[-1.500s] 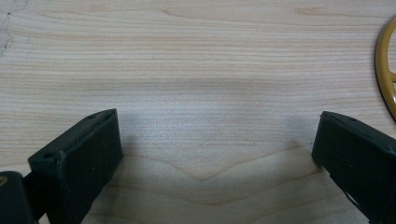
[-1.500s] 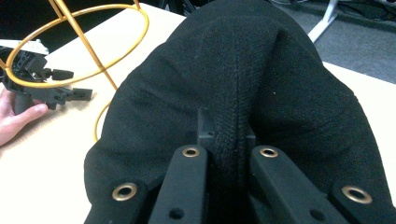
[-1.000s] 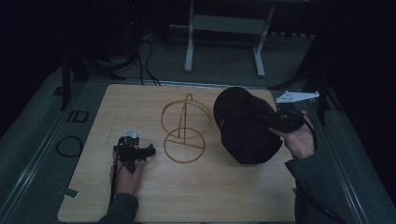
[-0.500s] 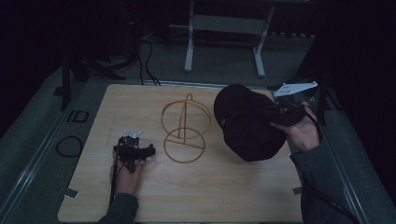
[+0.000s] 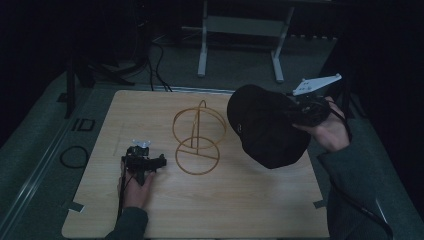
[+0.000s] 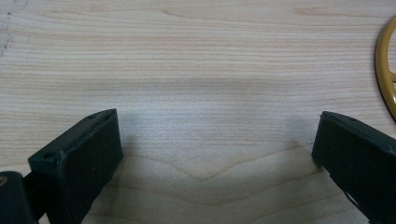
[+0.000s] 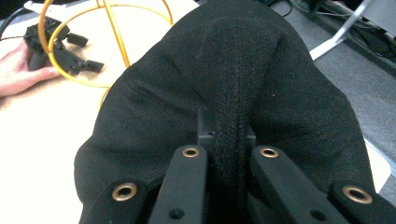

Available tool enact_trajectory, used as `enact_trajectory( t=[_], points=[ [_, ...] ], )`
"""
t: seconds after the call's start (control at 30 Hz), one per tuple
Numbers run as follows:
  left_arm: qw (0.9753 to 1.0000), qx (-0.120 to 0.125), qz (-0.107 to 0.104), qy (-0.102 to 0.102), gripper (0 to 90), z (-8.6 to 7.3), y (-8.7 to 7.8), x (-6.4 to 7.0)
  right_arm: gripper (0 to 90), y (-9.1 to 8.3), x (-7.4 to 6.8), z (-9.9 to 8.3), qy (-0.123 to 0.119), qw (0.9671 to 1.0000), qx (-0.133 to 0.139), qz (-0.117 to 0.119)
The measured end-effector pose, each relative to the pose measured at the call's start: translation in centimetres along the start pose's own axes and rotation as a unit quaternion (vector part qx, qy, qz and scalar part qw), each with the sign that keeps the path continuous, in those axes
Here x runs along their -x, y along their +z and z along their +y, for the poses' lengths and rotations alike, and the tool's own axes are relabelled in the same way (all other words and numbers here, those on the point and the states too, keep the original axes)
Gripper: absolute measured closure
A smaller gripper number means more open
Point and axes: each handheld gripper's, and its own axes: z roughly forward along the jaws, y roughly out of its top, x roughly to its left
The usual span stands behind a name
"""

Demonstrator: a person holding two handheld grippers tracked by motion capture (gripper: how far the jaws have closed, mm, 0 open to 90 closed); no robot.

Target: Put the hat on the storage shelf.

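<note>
A black cap (image 5: 265, 125) hangs in the air over the table's right side, with my right gripper (image 5: 300, 111) shut on a fold of its fabric (image 7: 229, 140). A gold wire stand (image 5: 197, 137) made of rings and an upright hoop sits at the table's middle, just left of the cap. The stand (image 7: 93, 42) also rises behind the cap in the right gripper view. My left gripper (image 5: 145, 162) rests low on the wood, left of the stand, open with nothing between its jaws (image 6: 215, 158). The stand's gold rim (image 6: 385, 74) lies at the far right there.
The wooden table (image 5: 240, 210) has bare room along its front and left. Dark floor surrounds it, with a white frame's legs (image 5: 240, 45) behind and a cable loop (image 5: 75, 156) on the floor at left.
My right gripper has lifted the cap higher and slightly rightward. The left gripper has stayed put.
</note>
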Motion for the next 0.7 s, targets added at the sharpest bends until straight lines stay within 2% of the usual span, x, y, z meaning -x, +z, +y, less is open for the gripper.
enact_trajectory(
  t=[0.27,0.7],
  points=[
    [1.0,0.0,0.0,0.0,1.2,0.0,0.0,0.0,87.6,-0.2,0.0,1.6,-0.025,0.9994,-0.019,0.015],
    [1.0,0.001,0.0,0.0,1.2,0.0,0.0,0.0,87.7,-0.3,-0.4,4.6,-0.05,0.9981,-0.02,0.031]
  ],
)
